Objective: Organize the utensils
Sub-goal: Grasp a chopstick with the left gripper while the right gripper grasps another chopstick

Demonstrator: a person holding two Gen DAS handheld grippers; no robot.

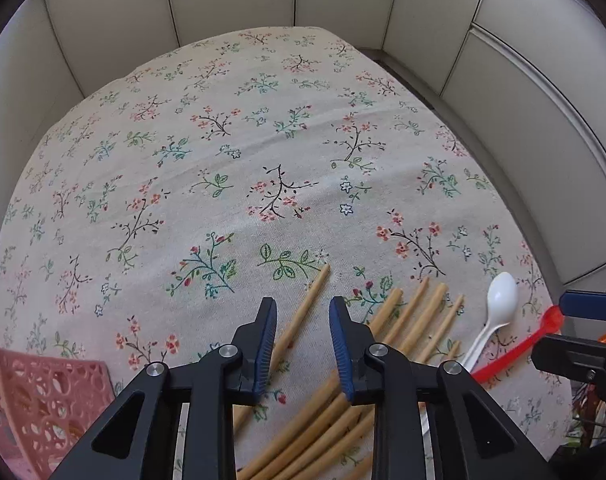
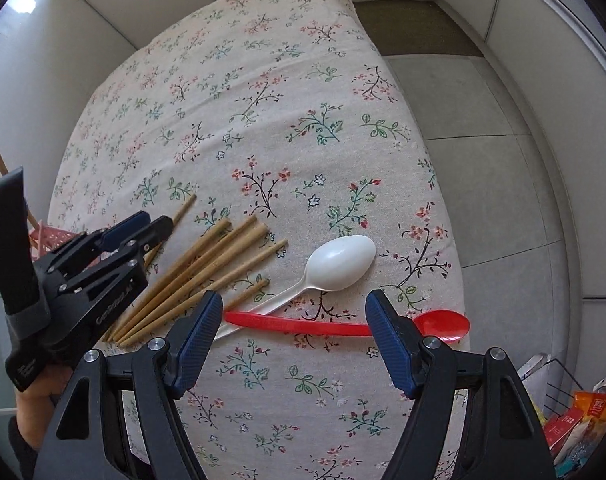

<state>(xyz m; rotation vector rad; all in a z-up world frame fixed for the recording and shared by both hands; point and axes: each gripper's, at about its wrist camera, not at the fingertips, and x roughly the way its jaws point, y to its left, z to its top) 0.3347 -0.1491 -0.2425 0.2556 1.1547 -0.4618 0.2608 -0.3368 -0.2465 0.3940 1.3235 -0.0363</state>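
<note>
Loose chopsticks (image 2: 207, 276) fan across the bench's floral cloth (image 1: 263, 128), one stray chopstick (image 1: 303, 316) lying btwn the left gripper (image 1: 303, 344) jaws, which stand narrow & hold nothing. White spoon (image 2: 335, 264) sits just beyond the right gripper (image 2: 295, 340) jaws; red spoon (image 2: 343, 325) crosses btwn them, w/ jaws wide, empty. Pink basket (image 1: 43, 400), left of the left jaws, seems to hold one stick at most; sorting looks barely begun, nearly all utensils left.
</note>
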